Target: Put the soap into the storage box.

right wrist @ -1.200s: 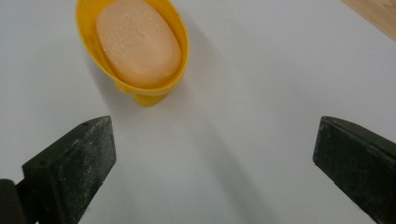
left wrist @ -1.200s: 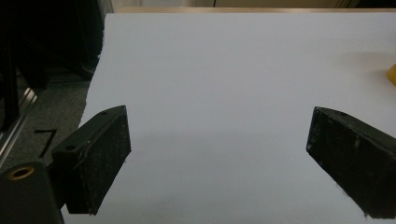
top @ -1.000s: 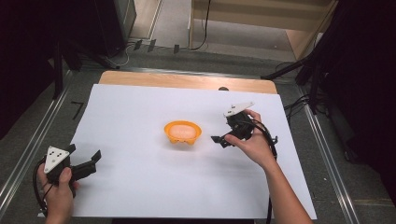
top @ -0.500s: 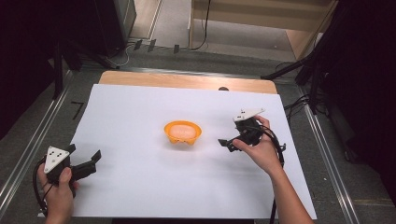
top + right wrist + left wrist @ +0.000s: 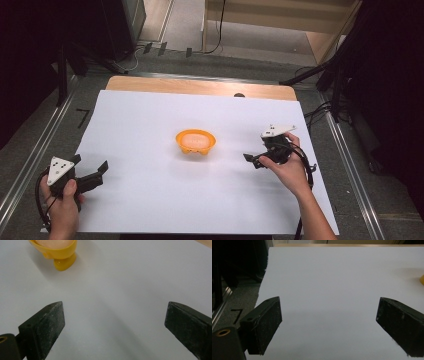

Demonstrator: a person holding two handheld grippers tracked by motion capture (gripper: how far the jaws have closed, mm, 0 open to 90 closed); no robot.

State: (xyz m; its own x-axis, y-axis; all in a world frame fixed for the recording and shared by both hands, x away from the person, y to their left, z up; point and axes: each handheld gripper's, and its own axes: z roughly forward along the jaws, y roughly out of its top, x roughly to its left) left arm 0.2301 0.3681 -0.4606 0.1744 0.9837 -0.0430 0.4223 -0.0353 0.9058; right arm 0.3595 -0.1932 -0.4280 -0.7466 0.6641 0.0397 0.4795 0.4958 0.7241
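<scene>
The surface [image 5: 200, 86] is a wooden top, its bare wood showing as a strip along the far edge. A white sheet [image 5: 150, 195] covers nearly all of it, lying flat and reaching the near edge. A small dark mark [image 5: 239, 95] sits on the wood strip just at the sheet's far edge, right of centre. An orange bowl [image 5: 195, 142] stands upright on the sheet near its middle, resting on a short foot [image 5: 64, 263]. Pale contents fill the bowl. The sheet's left edge [image 5: 263, 282] runs beside grey floor [image 5: 239, 300].
</scene>
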